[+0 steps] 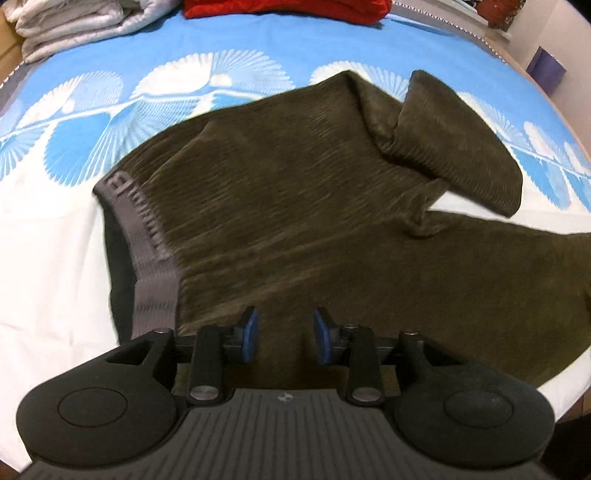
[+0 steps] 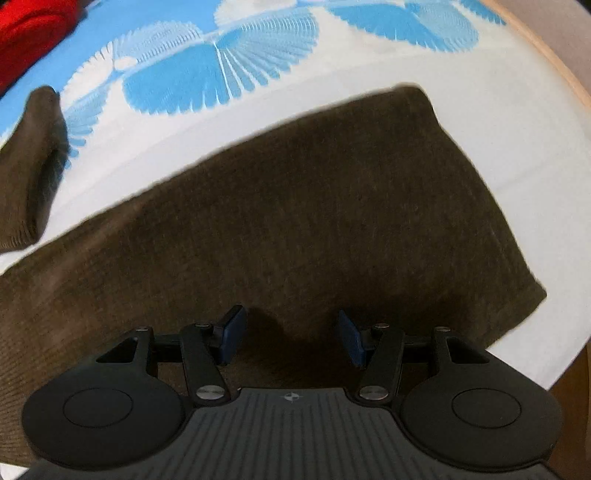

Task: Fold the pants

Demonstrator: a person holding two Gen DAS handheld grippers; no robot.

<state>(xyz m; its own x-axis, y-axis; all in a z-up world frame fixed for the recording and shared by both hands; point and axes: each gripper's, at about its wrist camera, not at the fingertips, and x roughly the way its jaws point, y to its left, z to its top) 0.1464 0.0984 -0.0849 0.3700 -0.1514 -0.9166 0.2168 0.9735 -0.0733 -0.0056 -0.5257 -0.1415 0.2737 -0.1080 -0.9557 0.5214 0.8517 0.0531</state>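
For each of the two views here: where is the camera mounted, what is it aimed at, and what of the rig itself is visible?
Left wrist: sits on the left gripper, looking forward over the pants near the grey waistband; open fingers show.
Right wrist: sits on the right gripper, looking over one pant leg toward its hem; open fingers show.
Shared: the pants, the blue-and-white bedsheet and a red garment.

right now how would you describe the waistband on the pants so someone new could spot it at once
Start at the blue and white sheet and find the olive-brown ribbed pants spread across it. At their left end runs the waistband, ahead of the open left gripper. It is the only smooth grey strip with raised lettering; everything beside it is ribbed brown.
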